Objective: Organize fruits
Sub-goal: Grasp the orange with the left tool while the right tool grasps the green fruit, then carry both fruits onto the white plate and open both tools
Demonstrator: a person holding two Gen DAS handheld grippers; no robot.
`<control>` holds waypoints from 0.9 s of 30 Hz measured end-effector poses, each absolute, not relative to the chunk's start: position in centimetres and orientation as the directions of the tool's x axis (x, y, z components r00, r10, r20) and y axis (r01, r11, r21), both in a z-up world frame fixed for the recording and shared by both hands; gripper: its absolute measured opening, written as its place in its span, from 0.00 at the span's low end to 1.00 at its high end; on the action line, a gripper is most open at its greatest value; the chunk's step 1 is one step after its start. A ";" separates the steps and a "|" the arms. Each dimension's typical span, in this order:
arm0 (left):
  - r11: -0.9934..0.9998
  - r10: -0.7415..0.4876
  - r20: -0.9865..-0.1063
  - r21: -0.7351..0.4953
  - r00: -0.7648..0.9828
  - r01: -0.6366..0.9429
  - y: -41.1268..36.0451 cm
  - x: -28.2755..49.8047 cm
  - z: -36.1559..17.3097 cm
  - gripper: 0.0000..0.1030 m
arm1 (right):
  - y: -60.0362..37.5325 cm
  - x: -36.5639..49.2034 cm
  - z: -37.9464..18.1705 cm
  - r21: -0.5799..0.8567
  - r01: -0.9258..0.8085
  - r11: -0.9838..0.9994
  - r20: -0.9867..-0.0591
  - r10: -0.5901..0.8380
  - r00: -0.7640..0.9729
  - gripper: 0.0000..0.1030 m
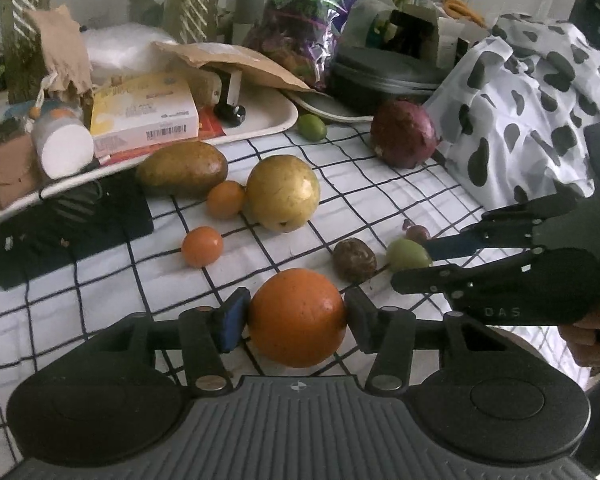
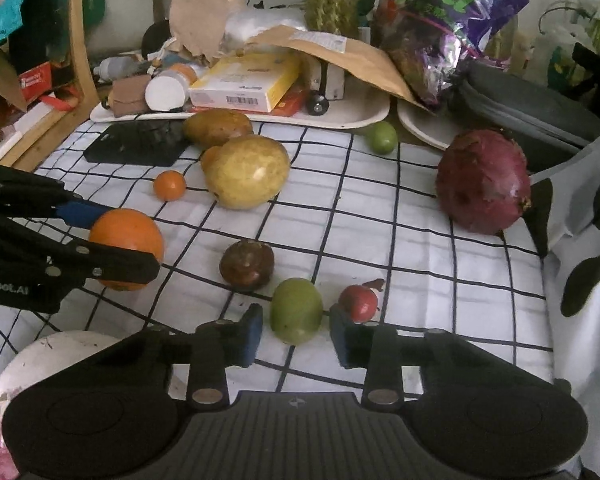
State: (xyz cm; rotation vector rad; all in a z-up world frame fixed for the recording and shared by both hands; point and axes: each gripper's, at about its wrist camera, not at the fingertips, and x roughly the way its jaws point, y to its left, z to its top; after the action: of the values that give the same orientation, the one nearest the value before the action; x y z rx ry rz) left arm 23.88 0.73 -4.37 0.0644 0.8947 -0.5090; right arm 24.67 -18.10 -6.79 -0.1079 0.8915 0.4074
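My left gripper point(image 1: 296, 316) is shut on a big orange point(image 1: 297, 317) that rests on the checked cloth; it also shows in the right wrist view point(image 2: 126, 240). My right gripper point(image 2: 296, 332) is open, its pads either side of a small green fruit point(image 2: 296, 310) with gaps to both; that fruit shows in the left wrist view point(image 1: 407, 255). Around lie a brown round fruit point(image 2: 247, 265), a small red fruit point(image 2: 358, 302), a yellow pear point(image 2: 246, 171), two small oranges point(image 1: 202, 246) point(image 1: 226, 199), a brown mango point(image 1: 182, 168), a green lime point(image 2: 381, 137) and a dark red fruit point(image 2: 483, 181).
A white tray point(image 2: 364, 118) of boxes and bottles stands at the back. A black mat point(image 2: 136, 146) lies left of the fruits. A spotted cloth point(image 1: 516, 120) covers the right side. A white plate point(image 2: 32, 364) sits at the near left.
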 end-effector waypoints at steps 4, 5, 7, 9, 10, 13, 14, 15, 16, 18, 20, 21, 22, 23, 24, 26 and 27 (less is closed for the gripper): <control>0.881 -0.399 -0.752 -0.155 0.525 0.448 0.8 23.9 -4.2 0.49 | -17.6 24.8 -7.1 0.046 -0.398 0.916 -0.771 0.286 0.569 0.36; 0.879 -0.400 -0.749 -0.152 0.527 0.451 0.8 23.9 -4.1 0.49 | -17.6 24.8 -7.2 0.040 -0.400 0.916 -0.767 0.285 0.575 0.35; 0.878 -0.400 -0.745 -0.145 0.534 0.455 0.9 23.7 -3.9 0.49 | -17.5 24.9 -7.2 0.033 -0.391 0.920 -0.762 0.276 0.586 0.29; 0.877 -0.403 -0.740 -0.144 0.538 0.459 0.8 23.5 -3.8 0.49 | -17.7 24.9 -7.1 0.036 -0.382 0.923 -0.760 0.274 0.590 0.29; 0.876 -0.404 -0.738 -0.143 0.540 0.461 0.8 23.4 -3.7 0.49 | -17.7 24.9 -7.0 0.037 -0.377 0.925 -0.757 0.273 0.594 0.29; 0.872 -0.413 -0.728 -0.142 0.548 0.468 0.8 22.8 -3.2 0.48 | -17.9 24.4 -6.3 0.038 -0.378 0.925 -0.737 0.281 0.614 0.29; 0.871 -0.417 -0.722 -0.143 0.552 0.471 0.7 22.6 -3.0 0.48 | -17.9 24.2 -6.0 0.044 -0.379 0.924 -0.732 0.288 0.617 0.29; 0.869 -0.421 -0.717 -0.142 0.556 0.474 0.7 22.3 -2.7 0.48 | -18.0 23.9 -5.6 0.049 -0.381 0.923 -0.726 0.295 0.621 0.29; 0.867 -0.424 -0.711 -0.142 0.560 0.477 0.6 22.1 -2.5 0.48 | -18.0 23.7 -5.3 0.053 -0.383 0.922 -0.721 0.301 0.624 0.29; 0.865 -0.434 -0.700 -0.146 0.568 0.480 0.6 21.5 -2.1 0.48 | -18.0 22.9 -4.6 0.054 -0.402 0.914 -0.707 0.319 0.631 0.29; 0.865 -0.439 -0.691 -0.154 0.574 0.477 0.6 20.8 -1.7 0.48 | -18.0 22.0 -3.9 0.055 -0.423 0.904 -0.695 0.339 0.634 0.29; 0.865 -0.441 -0.688 -0.156 0.576 0.476 0.6 20.4 -1.6 0.48 | -18.1 21.5 -3.6 0.057 -0.433 0.900 -0.689 0.349 0.635 0.29; 0.864 -0.444 -0.686 -0.159 0.577 0.477 0.6 20.0 -1.5 0.48 | -18.1 21.1 -3.4 0.060 -0.436 0.898 -0.688 0.354 0.634 0.29; 0.863 -0.448 -0.683 -0.161 0.577 0.479 0.6 19.6 -1.4 0.48 | -18.3 20.7 -3.2 0.067 -0.440 0.895 -0.687 0.361 0.631 0.29; 0.862 -0.450 -0.681 -0.163 0.577 0.480 0.6 19.2 -1.4 0.48 | -18.4 20.3 -3.2 0.070 -0.443 0.894 -0.687 0.366 0.628 0.29; 0.856 -0.462 -0.679 -0.172 0.571 0.488 0.5 18.3 -1.4 0.48 | -18.6 19.5 -3.1 0.075 -0.450 0.890 -0.688 0.373 0.623 0.29; 0.853 -0.466 -0.679 -0.176 0.567 0.491 0.5 17.9 -1.4 0.48 | -18.7 19.1 -3.0 0.076 -0.454 0.888 -0.688 0.376 0.620 0.29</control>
State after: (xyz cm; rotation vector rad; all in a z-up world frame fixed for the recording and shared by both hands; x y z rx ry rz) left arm 17.92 0.48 -1.38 0.0337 0.7882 -0.5628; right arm 19.12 -18.70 -3.02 -0.1086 0.7650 0.4780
